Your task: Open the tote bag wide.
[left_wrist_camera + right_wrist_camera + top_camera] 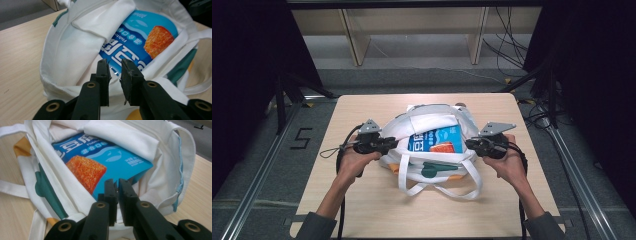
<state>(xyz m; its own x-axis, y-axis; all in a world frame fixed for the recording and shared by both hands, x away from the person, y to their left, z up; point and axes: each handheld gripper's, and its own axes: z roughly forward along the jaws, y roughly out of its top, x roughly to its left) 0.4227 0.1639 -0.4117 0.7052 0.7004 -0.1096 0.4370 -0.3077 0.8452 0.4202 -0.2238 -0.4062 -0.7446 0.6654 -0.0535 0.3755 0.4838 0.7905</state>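
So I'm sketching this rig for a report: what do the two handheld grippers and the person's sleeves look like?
Both the left gripper and right gripper are black, with two flat black jaws fixed by brass-coloured rivets. Each carries a grey three-cornered plate on top and trails a black cable. The person wears dark grey sleeves.

Blue snack packet [435, 140] partly hidden inside white tote bag [427, 125], folded cloth over its far end. Packet print too blurred to read. Bag's lower part hidden behind left tool [115, 72] in left gripper view.
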